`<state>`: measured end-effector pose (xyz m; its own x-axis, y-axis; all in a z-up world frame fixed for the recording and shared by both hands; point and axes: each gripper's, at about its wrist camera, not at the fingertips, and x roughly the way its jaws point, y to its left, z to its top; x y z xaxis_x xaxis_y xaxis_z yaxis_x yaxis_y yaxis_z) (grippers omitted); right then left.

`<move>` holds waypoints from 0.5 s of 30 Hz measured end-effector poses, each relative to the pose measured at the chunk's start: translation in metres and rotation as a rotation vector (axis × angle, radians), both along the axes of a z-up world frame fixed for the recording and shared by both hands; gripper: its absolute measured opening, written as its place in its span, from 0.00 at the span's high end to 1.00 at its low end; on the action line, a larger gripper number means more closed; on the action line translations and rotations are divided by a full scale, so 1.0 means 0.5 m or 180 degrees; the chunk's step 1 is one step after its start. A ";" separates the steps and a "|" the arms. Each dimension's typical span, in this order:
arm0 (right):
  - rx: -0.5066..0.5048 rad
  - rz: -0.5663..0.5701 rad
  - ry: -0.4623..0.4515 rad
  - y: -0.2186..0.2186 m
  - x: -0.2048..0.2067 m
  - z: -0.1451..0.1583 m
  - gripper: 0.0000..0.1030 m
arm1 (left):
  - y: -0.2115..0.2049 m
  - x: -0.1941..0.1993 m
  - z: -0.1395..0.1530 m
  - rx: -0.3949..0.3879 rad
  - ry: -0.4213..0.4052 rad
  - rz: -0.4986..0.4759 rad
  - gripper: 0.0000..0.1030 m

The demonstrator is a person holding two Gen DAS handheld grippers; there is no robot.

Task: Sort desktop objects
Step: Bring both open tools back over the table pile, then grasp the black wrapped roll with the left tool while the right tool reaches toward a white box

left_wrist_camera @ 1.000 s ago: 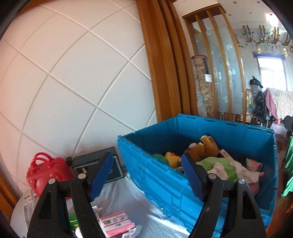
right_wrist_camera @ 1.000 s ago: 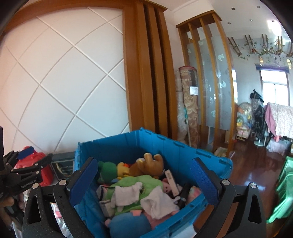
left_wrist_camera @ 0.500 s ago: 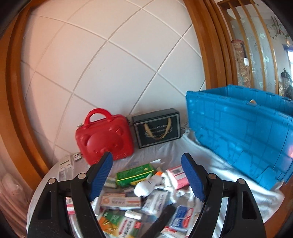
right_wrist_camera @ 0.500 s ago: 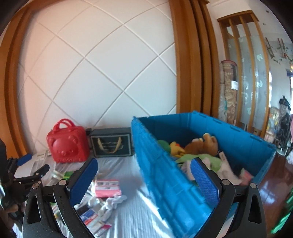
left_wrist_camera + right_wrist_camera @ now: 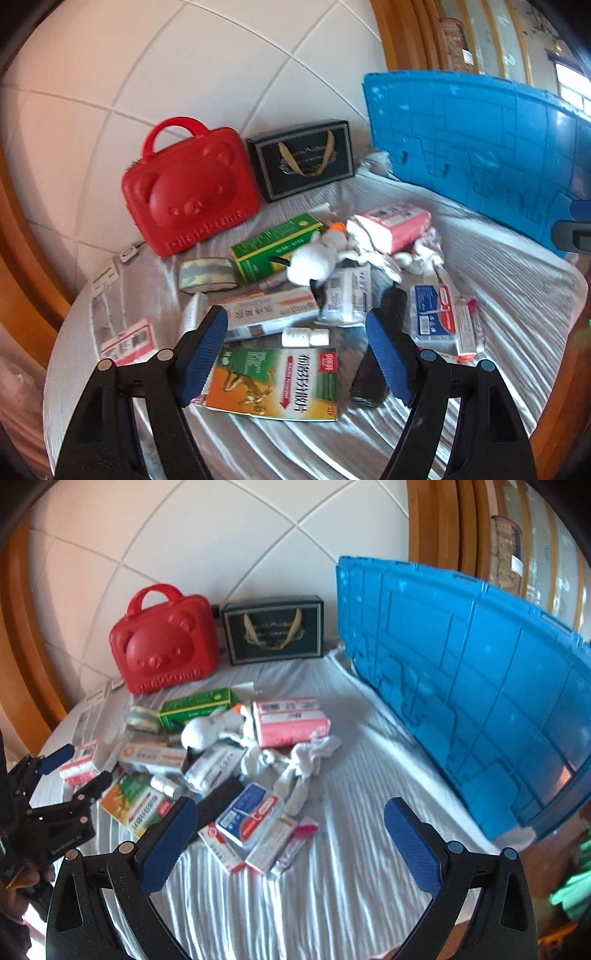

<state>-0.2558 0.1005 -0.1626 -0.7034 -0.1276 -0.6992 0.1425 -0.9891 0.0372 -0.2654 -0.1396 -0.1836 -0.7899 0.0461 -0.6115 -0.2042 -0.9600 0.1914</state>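
Left wrist view: the left gripper (image 5: 297,354) hangs over the near part of the table (image 5: 517,332), jaws spread wide with nothing between the pads. Directly beneath it lies a green-and-orange box (image 5: 273,384). Beyond that sits a pile of small objects: a white medicine box (image 5: 266,314), a green box (image 5: 277,245), a tape roll (image 5: 208,275), a pink packet (image 5: 393,225) and a blue-and-white box (image 5: 432,317). A red bear case (image 5: 190,195) and a black gift box (image 5: 303,158) stand at the far edge. A blue crate (image 5: 480,147) stands on the right.

Right wrist view: the right gripper (image 5: 290,845) has its jaws wide apart and holds nothing, above bare tablecloth between the pile on the left and the crate on the right.
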 end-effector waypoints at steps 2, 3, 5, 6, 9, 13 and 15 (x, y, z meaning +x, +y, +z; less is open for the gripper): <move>0.0046 0.0060 -0.0071 -0.008 -0.006 -0.037 0.00 | 0.027 -0.018 -0.042 -0.0041 -0.0147 -0.0175 0.25; 0.0076 0.0077 -0.0125 -0.012 -0.012 -0.056 0.00 | 0.043 -0.027 -0.062 -0.0046 -0.0224 -0.0267 0.25; 0.0093 0.0080 -0.0258 -0.015 -0.026 -0.093 0.00 | 0.070 -0.043 -0.102 -0.0100 -0.0328 -0.0423 0.26; 0.0092 0.0079 -0.0323 -0.016 -0.032 -0.111 0.00 | 0.080 -0.050 -0.120 -0.0128 -0.0396 -0.0482 0.29; 0.0095 0.0139 -0.0498 -0.023 -0.050 -0.158 0.00 | 0.097 -0.071 -0.168 -0.0158 -0.0686 -0.0551 0.47; 0.0186 0.0179 -0.0734 -0.029 -0.080 -0.230 0.01 | 0.093 -0.081 -0.195 0.0019 -0.0891 -0.0489 0.56; 0.0220 0.0157 -0.0874 -0.031 -0.100 -0.263 0.03 | 0.097 -0.083 -0.197 0.0026 -0.0865 -0.0466 0.56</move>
